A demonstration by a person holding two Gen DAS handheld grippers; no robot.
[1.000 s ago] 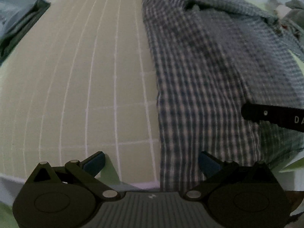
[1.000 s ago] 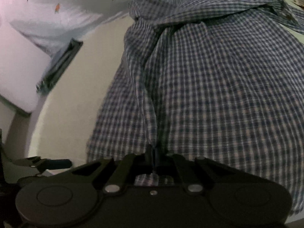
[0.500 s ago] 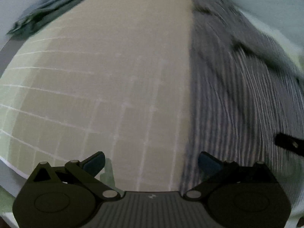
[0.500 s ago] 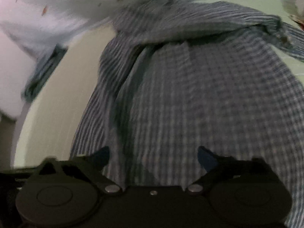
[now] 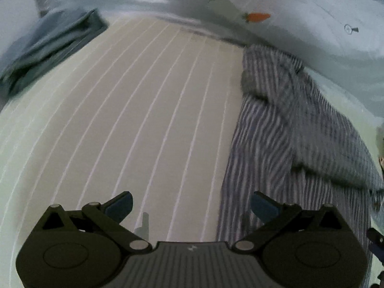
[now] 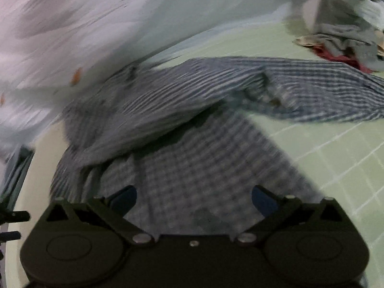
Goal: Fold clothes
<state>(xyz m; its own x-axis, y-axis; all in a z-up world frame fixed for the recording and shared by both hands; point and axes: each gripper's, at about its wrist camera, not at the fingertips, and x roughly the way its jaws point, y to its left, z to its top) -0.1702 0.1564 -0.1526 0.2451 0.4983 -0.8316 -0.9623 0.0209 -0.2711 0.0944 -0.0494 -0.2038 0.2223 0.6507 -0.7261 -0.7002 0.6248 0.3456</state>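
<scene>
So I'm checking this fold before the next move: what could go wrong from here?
The checked shirt lies bunched, one flap doubled over its body, so another fold could lock in creases. Both the right gripper and left gripper are open and hold nothing, so a regrasp might pinch several layers. The unfolded pile sits close to the shirt's outstretched part and could tangle with it.

i'm looking at a home setting, likely a bedroom or laundry corner: a pale green gridded mat (image 6: pixel 336 148) serves as the folding surface, a white sheet with small orange prints (image 5: pixel 312 19) drapes at the far side, a loose pile of clothes (image 6: pixel 340 24) sits far right, and a folded blue-grey garment (image 5: pixel 48 45) lies far left.
</scene>
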